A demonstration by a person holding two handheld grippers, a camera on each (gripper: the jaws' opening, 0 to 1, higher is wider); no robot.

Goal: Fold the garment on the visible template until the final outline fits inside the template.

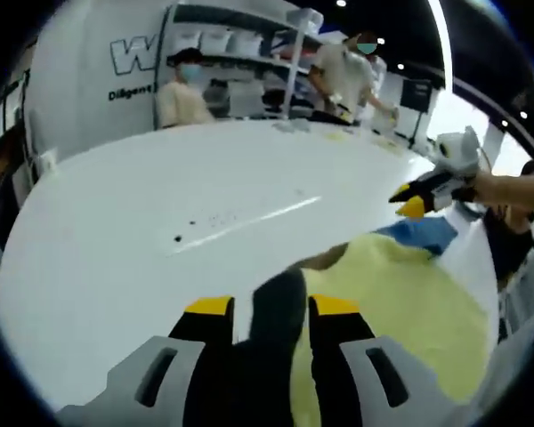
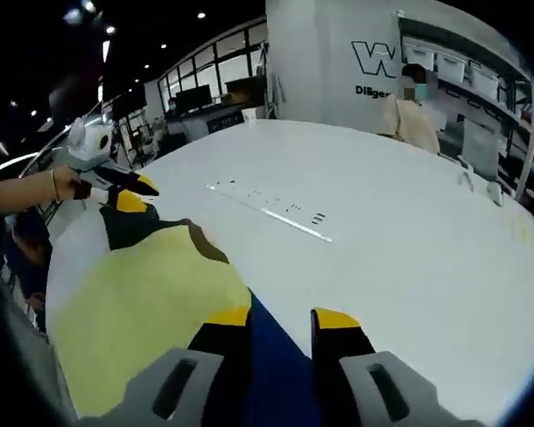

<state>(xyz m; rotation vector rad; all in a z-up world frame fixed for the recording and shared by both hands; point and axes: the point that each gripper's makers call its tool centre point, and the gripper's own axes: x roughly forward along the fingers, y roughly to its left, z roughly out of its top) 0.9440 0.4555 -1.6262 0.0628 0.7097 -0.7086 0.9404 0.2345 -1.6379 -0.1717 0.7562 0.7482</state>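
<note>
1. Garment [image 1: 400, 302] lies on the white table [image 1: 160, 222], at the near edge; pale yellow body, with a black part and a blue part.
2. Left gripper [image 1: 271, 307] in the left gripper view: yellow-tipped jaws stand a little apart; the black part [image 1: 280, 311] of the garment lies between them, pinched.
3. Right gripper [image 2: 282, 317] in the right gripper view: jaws likewise a little apart; the blue part [image 2: 271, 374] of the garment sits between them, gripped.
4. Right gripper seen from the left gripper view: at the far right, held by a hand [image 1: 507, 189]; tips just above the blue part, jaws near together.
5. Left gripper seen from the right gripper view: at the left, tips at the black part; gap cannot be told.
6. White tape line [image 2: 267, 212] lies on the table, apart from the garment.
7. Two people [image 1: 182, 93] stand beyond the table, by shelving [image 1: 240, 53].
</note>
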